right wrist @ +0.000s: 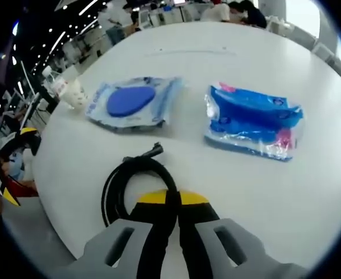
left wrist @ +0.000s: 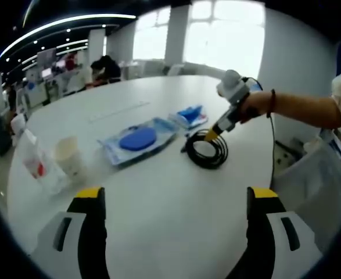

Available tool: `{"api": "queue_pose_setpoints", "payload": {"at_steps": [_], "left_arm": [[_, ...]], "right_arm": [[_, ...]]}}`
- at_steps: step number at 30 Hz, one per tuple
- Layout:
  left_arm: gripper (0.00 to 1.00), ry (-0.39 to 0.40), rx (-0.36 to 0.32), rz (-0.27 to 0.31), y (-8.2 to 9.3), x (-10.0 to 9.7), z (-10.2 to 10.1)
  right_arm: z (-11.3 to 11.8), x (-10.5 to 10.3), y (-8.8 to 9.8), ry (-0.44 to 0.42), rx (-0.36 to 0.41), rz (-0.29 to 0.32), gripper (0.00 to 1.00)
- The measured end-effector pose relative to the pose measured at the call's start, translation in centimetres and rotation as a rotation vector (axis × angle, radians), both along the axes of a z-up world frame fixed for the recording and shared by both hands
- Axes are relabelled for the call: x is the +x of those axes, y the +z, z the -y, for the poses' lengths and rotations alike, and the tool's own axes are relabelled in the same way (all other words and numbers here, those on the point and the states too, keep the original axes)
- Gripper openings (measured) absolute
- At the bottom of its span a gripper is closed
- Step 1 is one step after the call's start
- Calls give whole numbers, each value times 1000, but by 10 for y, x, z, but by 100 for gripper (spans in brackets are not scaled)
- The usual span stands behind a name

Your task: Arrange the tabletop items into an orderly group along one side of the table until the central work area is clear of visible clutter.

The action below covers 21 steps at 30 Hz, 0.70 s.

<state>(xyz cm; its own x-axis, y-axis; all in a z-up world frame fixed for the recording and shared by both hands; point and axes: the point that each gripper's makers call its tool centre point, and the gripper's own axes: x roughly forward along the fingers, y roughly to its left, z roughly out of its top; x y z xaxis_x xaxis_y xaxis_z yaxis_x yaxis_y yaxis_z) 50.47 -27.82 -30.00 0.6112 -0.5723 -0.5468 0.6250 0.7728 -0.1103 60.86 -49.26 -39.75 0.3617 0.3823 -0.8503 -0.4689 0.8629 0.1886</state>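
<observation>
Lower centre of the right gripper view, right gripper [right wrist: 172, 200] pinches the coiled black cable [right wrist: 129, 180] on the round white table [right wrist: 309, 192], below the clear packet with a blue disc [right wrist: 129, 102]; left gripper [left wrist: 176, 200] spread wide, holding nothing.

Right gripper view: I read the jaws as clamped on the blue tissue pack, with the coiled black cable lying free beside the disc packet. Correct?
Not quite. The right gripper is shut on the coiled black cable, not the blue tissue pack, which lies untouched farther out on the table. The right gripper view shows this; the disc packet lies beyond the cable.
</observation>
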Motion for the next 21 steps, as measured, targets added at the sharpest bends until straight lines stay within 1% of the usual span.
{"api": "queue_pose_setpoints", "payload": {"at_steps": [4, 7, 13, 16, 21], "left_arm": [[99, -2, -3, 2, 1, 0, 1], [99, 0, -2, 3, 1, 0, 0], [99, 4, -8, 5, 2, 0, 0], [99, 8, -10, 6, 3, 1, -1], [99, 17, -14, 8, 4, 2, -3]], "right_arm": [[2, 2, -2, -10, -19, 11, 8], [3, 4, -1, -20, -28, 25, 14], [6, 6, 3, -44, -39, 47, 35], [6, 5, 7, -58, -23, 49, 45], [-1, 3, 19, -55, 21, 90, 64]]}}
